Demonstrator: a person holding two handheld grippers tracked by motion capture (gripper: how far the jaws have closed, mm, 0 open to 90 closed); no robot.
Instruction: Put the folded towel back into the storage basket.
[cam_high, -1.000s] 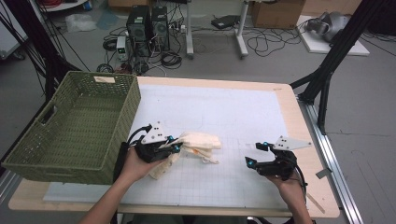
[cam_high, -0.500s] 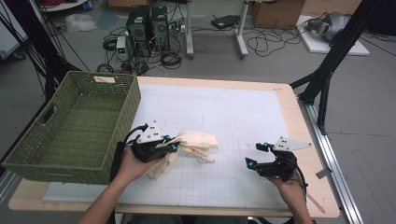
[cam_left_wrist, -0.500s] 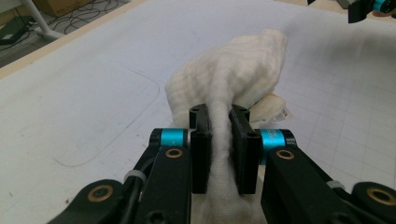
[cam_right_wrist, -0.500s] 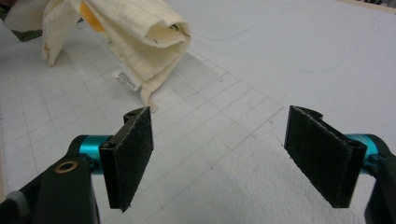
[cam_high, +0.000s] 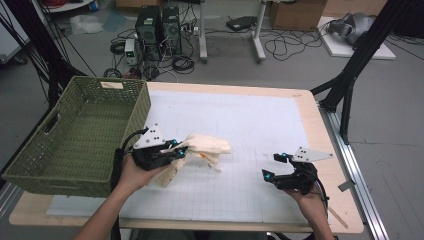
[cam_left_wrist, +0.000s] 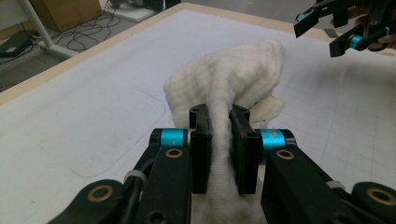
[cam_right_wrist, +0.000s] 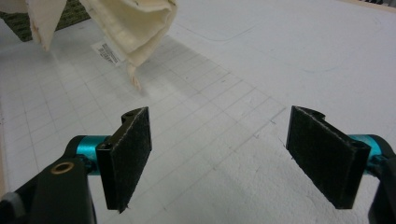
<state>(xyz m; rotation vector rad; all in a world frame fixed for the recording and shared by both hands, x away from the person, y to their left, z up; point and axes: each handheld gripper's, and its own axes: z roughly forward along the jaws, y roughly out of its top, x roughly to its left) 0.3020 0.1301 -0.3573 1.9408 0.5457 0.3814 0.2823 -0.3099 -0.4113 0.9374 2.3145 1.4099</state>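
A cream cloth hangs bunched just above the white gridded mat, left of centre. My left gripper is shut on it; in the left gripper view the cloth runs pinched between the two pads and bulges beyond my left gripper. My right gripper stays low over the mat at the right, open and holding nothing. The right gripper view has my right gripper with its pads wide apart over bare mat, and the cloth hanging at the top left with a small label.
A green woven basket stands on the left side of the table, right beside my left hand. The wooden table edge borders the mat at the right. Black frame legs, cables and computers sit on the floor beyond.
My left gripper has risen a little and drifted away from me with the cloth, lifting more of it off the mat. The right gripper has kept still.
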